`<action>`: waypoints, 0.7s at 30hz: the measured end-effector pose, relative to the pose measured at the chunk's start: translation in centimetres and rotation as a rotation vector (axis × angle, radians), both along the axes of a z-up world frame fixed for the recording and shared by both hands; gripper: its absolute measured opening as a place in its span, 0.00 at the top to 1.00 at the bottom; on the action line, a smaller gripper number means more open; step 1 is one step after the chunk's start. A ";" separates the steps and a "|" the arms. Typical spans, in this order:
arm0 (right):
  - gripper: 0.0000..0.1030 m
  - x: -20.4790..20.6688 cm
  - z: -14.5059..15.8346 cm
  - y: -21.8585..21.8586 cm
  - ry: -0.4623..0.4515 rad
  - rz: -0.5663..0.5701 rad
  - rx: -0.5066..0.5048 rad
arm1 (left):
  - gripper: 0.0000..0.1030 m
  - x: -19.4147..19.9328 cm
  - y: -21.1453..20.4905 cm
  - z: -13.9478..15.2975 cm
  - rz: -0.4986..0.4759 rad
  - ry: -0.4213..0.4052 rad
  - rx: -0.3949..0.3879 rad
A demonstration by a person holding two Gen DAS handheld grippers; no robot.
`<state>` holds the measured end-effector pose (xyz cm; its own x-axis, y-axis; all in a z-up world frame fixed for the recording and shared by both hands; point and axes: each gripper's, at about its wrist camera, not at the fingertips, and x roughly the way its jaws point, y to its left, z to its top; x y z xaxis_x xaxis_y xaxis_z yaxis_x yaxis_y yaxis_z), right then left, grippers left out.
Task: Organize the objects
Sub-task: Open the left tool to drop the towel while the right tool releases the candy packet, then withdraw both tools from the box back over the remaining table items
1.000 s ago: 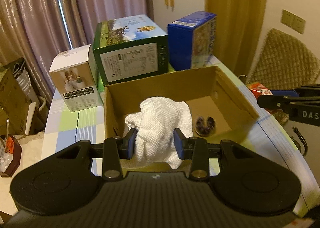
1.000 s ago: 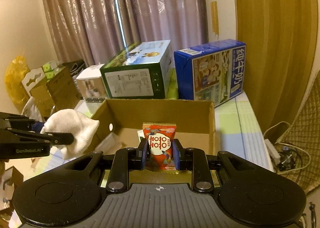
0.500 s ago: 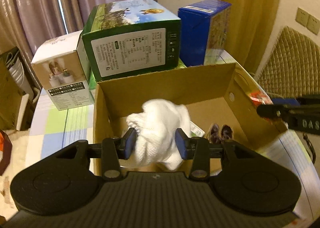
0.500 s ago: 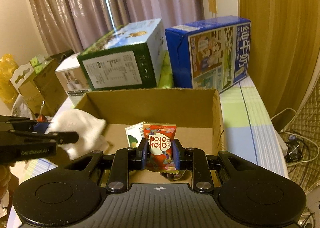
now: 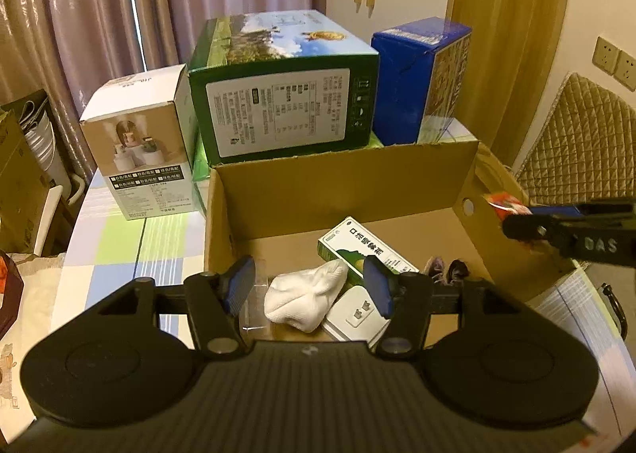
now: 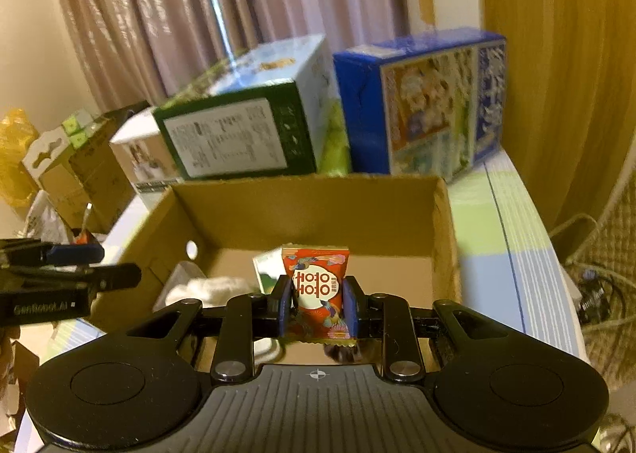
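three cartons (image 5: 283,89) behind cardboard box (image 5: 346,182), white cloth (image 5: 306,300) inside, right gripper (image 6: 317,304) clamping snack packet (image 6: 316,286)

Three printed cartons (image 5: 283,95), one cardboard box (image 5: 346,182), two grippers (image 5: 310,286).

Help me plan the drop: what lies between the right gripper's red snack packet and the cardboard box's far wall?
Right wrist view: past the red snack packet only a green-and-white carton's corner and bare floor before the cardboard box's far wall.

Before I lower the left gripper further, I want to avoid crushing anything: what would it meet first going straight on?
Probably the white cloth, lying in the cardboard box between the open left gripper fingers; depth is unclear.
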<state>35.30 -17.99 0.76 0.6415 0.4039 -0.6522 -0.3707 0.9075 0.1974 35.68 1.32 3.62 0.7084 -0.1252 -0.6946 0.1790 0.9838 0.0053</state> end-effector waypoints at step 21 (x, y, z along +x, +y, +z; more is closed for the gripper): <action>0.27 -15.5 0.6 -8.0 0.030 -0.146 0.146 | 0.21 -15.8 0.0 -0.3 0.051 -0.026 -0.031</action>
<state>19.85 -26.01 1.31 0.6817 0.3997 -0.6129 -0.2290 0.9121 0.3401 19.89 1.37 3.37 0.7320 -0.1099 -0.6723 0.1290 0.9914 -0.0217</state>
